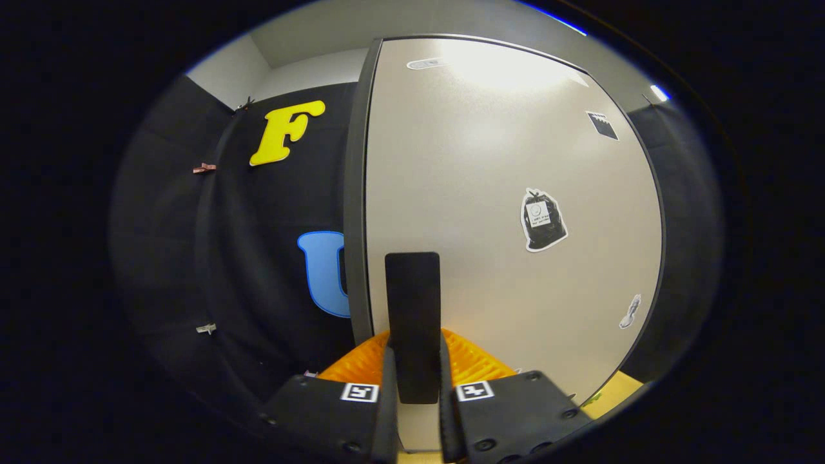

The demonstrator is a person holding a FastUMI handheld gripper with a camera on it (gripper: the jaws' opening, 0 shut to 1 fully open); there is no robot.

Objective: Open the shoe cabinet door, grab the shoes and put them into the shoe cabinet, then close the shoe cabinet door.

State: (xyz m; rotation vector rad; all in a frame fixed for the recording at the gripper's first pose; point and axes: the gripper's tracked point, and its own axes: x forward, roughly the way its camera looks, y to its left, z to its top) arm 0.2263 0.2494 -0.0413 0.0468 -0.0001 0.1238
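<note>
Smooth matte door (503, 193), jaws seemingly pinching slab handle (412, 303).

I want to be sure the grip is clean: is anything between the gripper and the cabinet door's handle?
Nothing visible. The gripper is shut on the black handle, a finger pressing each side, against the pale cabinet door.

No readable text on cabinet door (490, 193) stickers
</note>
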